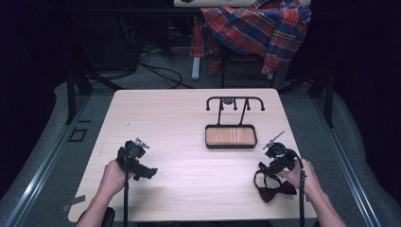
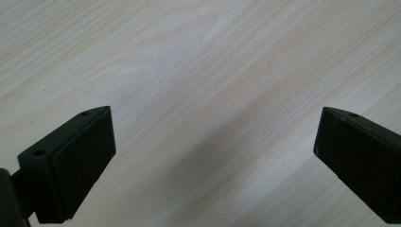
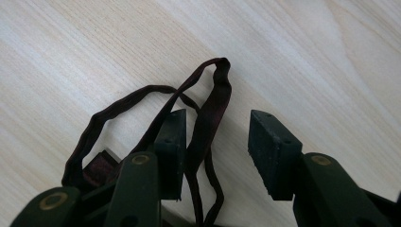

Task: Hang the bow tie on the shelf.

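A dark red bow tie point(image 1: 275, 189) lies near the table's front right corner, its thin strap looping toward my right gripper point(image 1: 262, 167). In the right gripper view the strap point(image 3: 213, 101) runs up between the jaws of my right gripper point(image 3: 217, 115) and rests against the left jaw's inner face. A clear gap separates it from the other jaw, so nothing is clamped. My left gripper point(image 1: 146, 172) sits low at the front left of the table. Seen in the left gripper view, my left gripper point(image 2: 215, 111) is wide open above bare wood.
A black wire stand with a wooden tray point(image 1: 231, 136) and a hanging bar point(image 1: 235, 99) stands right of centre toward the back of the light wooden table point(image 1: 189, 179). Behind the table, a plaid shirt point(image 1: 257, 26) drapes over a chair.
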